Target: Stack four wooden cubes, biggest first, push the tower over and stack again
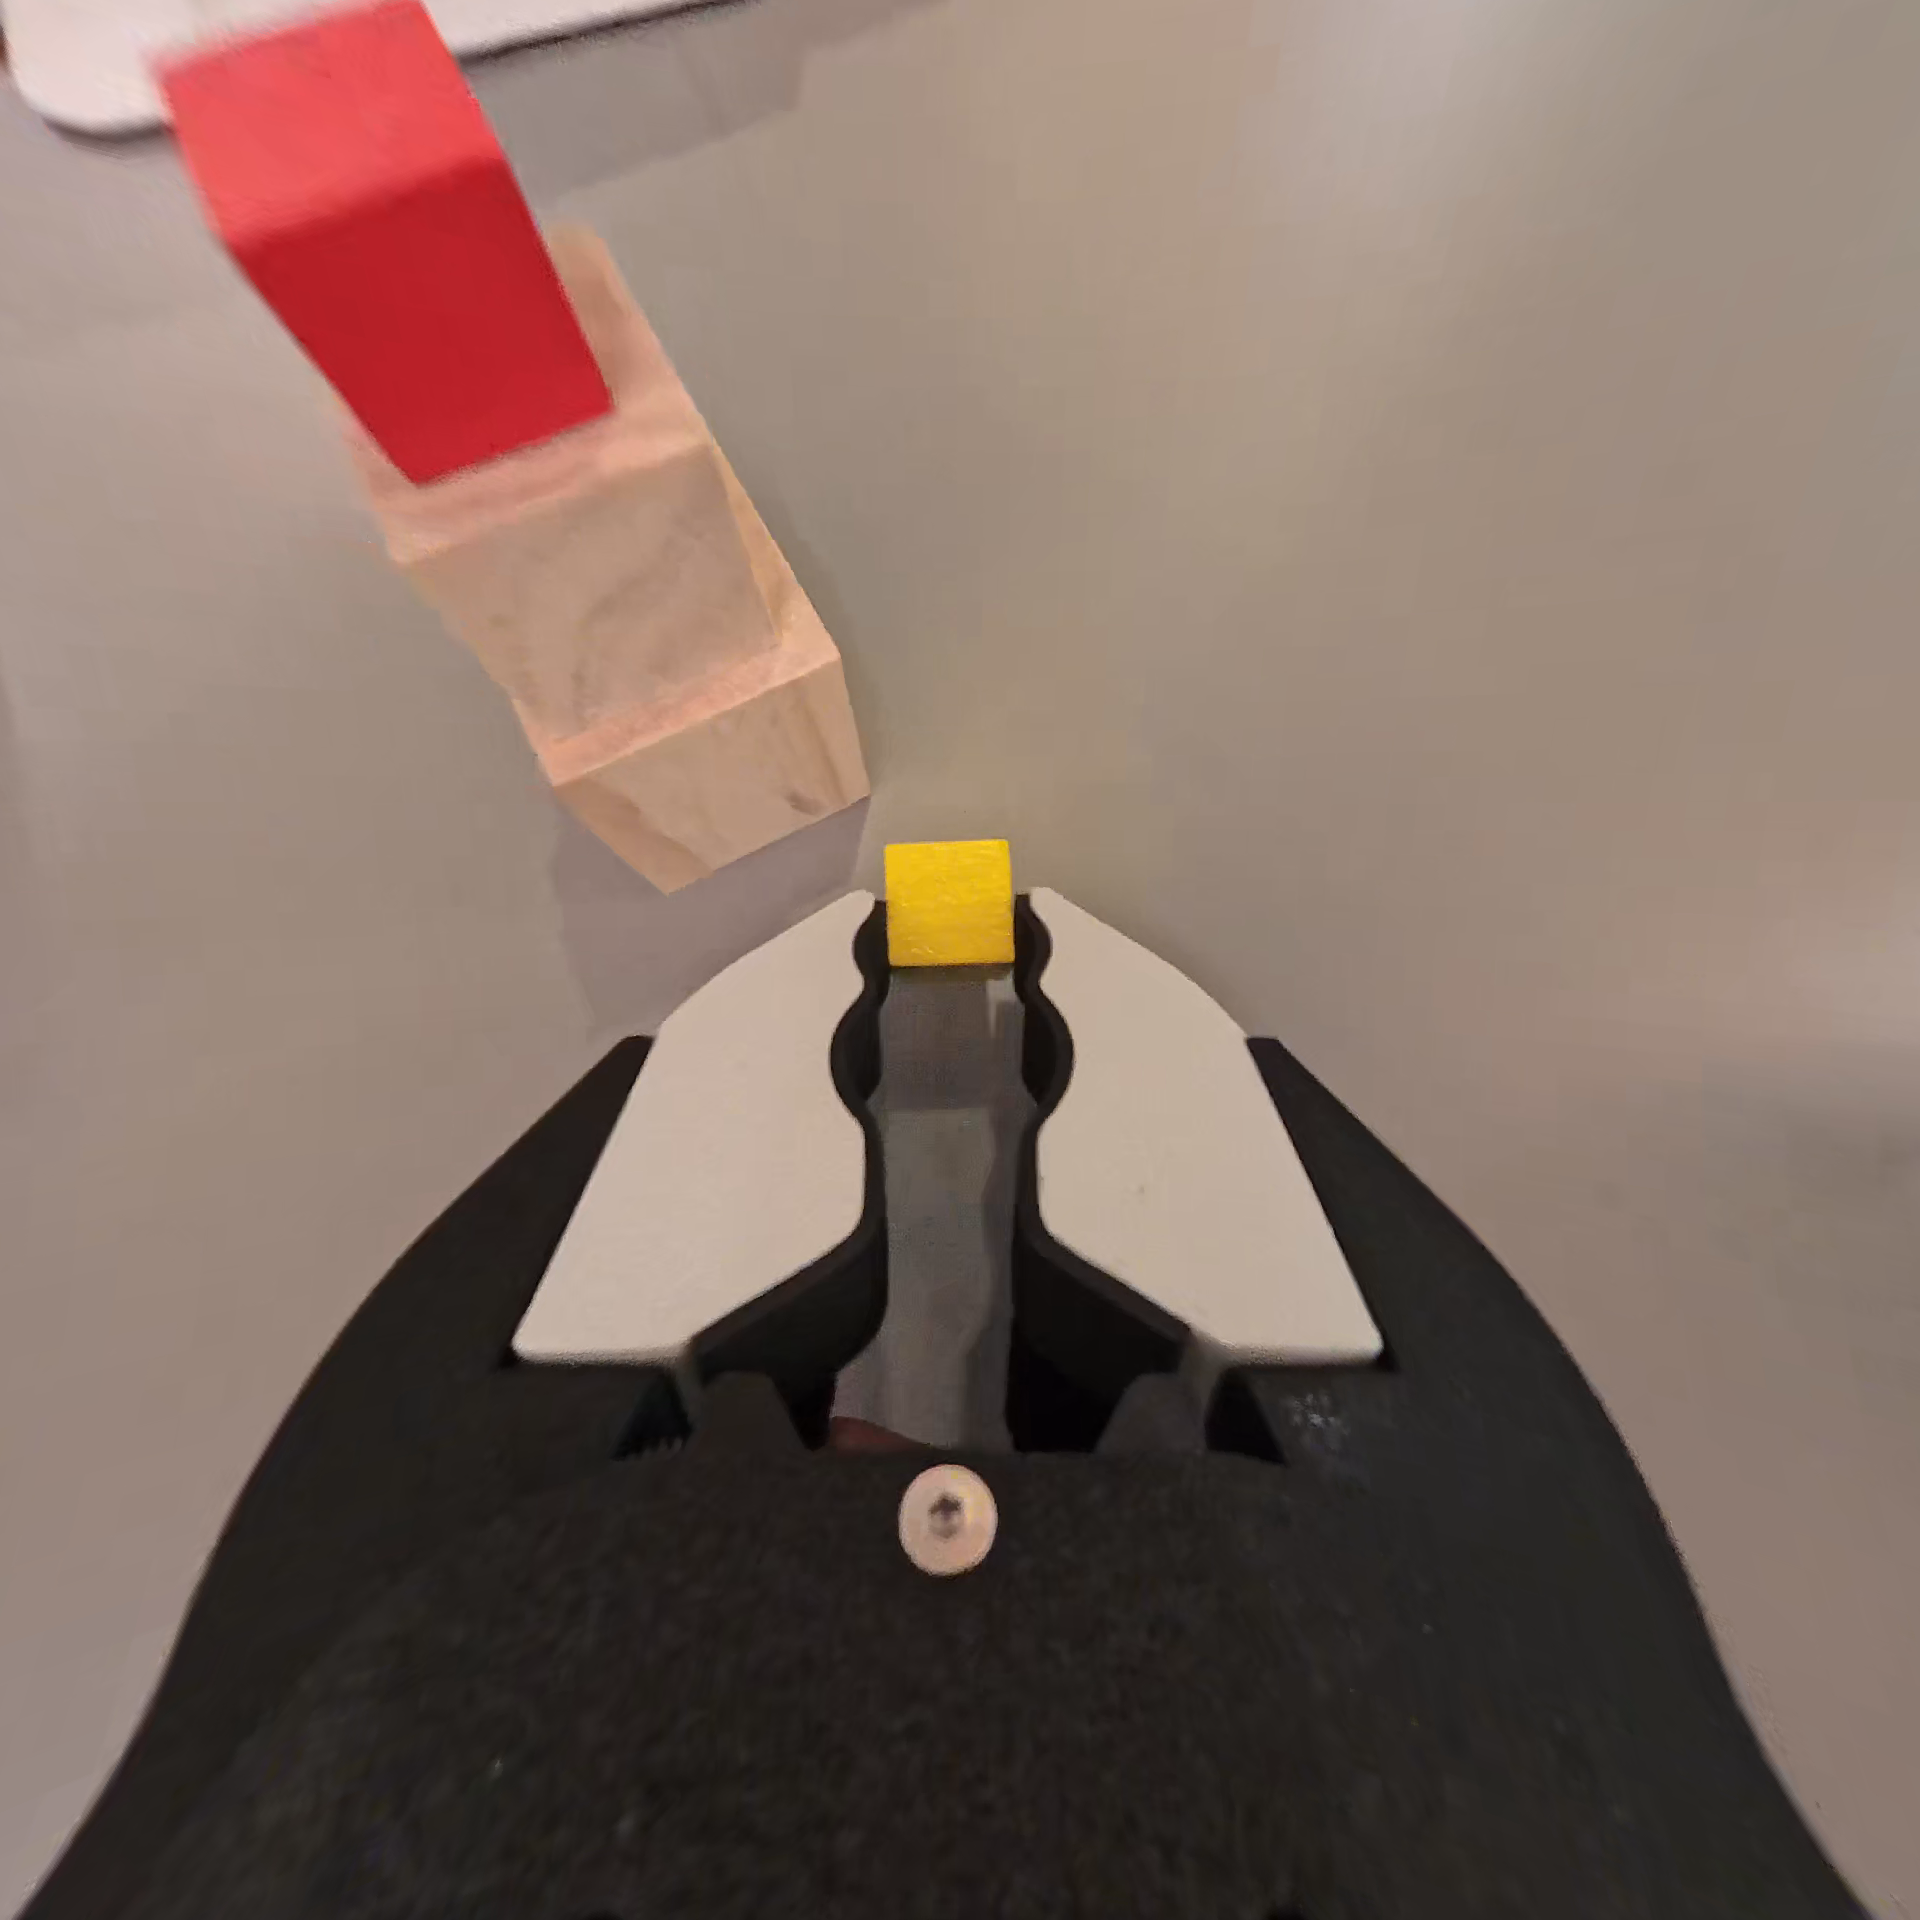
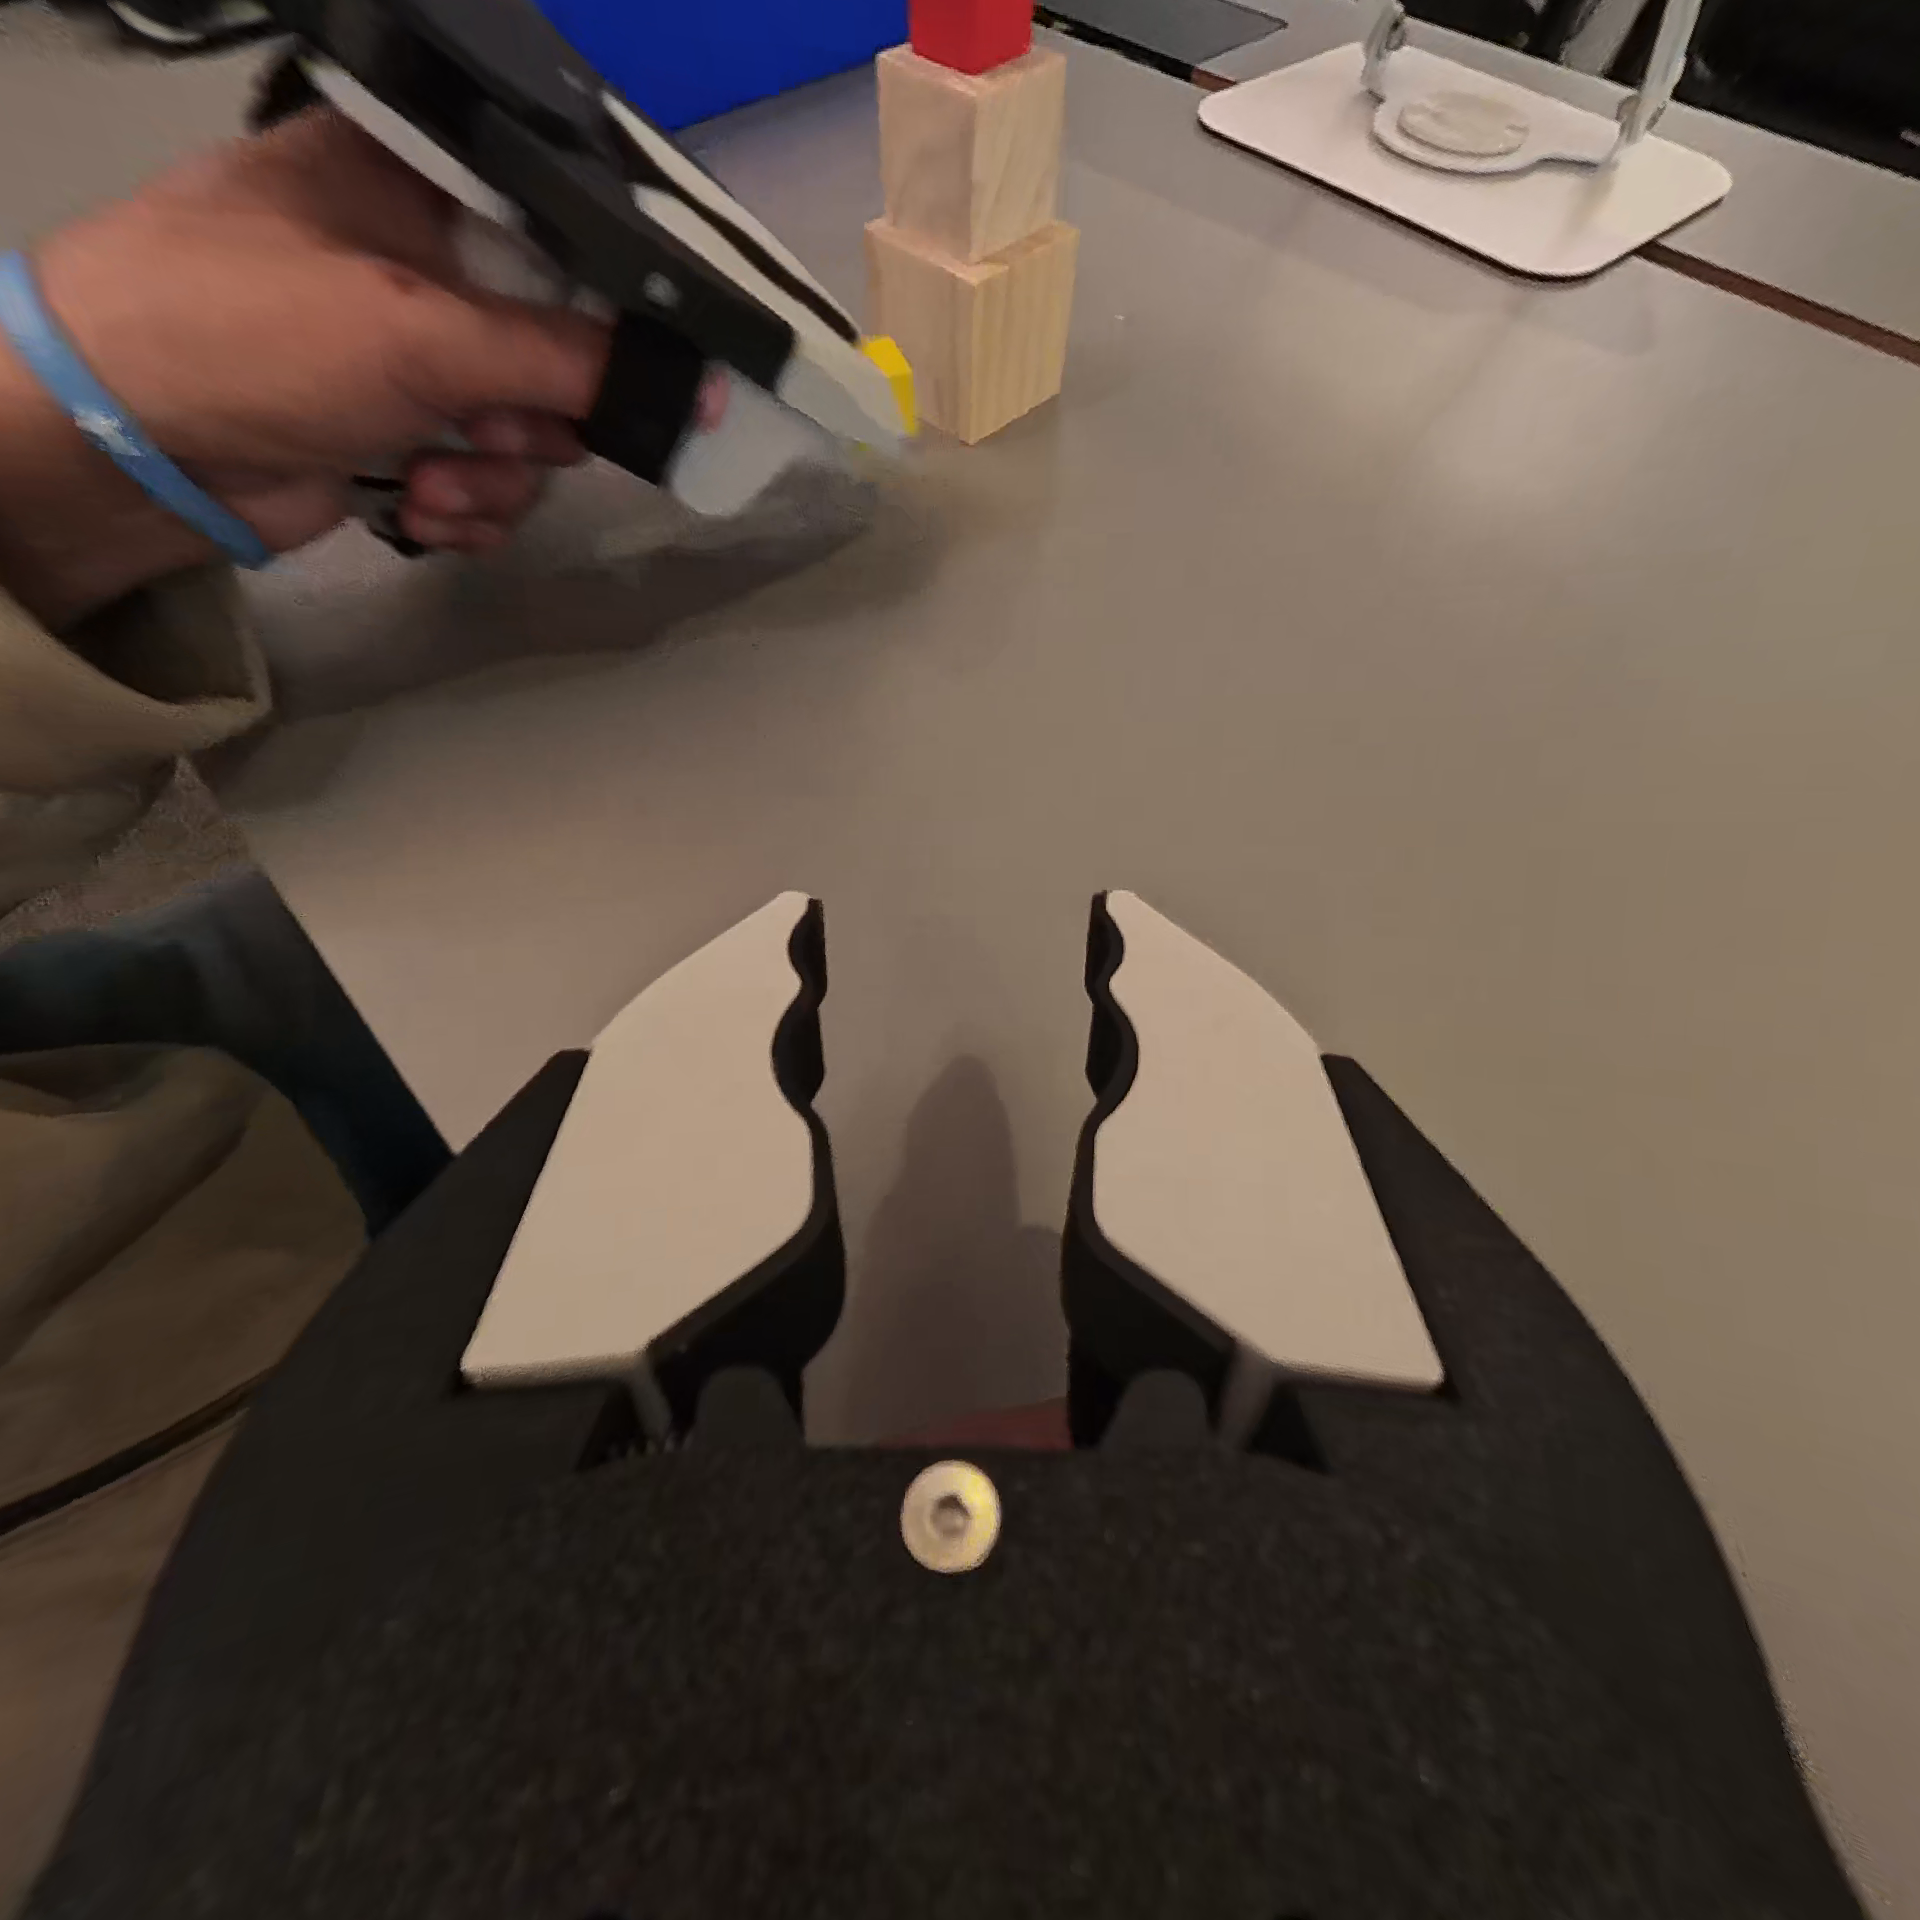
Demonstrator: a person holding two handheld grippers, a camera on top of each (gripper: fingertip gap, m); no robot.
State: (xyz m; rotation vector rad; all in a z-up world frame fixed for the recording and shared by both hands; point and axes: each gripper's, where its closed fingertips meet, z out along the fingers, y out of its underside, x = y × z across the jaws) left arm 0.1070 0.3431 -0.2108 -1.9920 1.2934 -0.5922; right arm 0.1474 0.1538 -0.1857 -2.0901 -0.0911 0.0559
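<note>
A tower stands on the grey table: a large plain wooden cube (image 1: 727, 779) (image 2: 987, 322) at the bottom, a smaller plain wooden cube (image 1: 603, 582) (image 2: 971, 145) on it, and a red cube (image 1: 384, 239) (image 2: 971, 31) on top. My left gripper (image 1: 948, 906) (image 2: 883, 400) is shut on a small yellow cube (image 1: 948, 902) (image 2: 894, 369) at its tips, low by the table just right of the tower's base. My right gripper (image 2: 956, 914) is open and empty, above the table well short of the tower.
A white mat (image 2: 1475, 166) (image 1: 83, 73) with a clear stand on it lies behind the tower to the right. A blue object (image 2: 727, 52) sits behind the tower. A hand (image 2: 260, 343) with a blue wristband holds the left gripper. The table's near left edge (image 2: 343, 997) shows.
</note>
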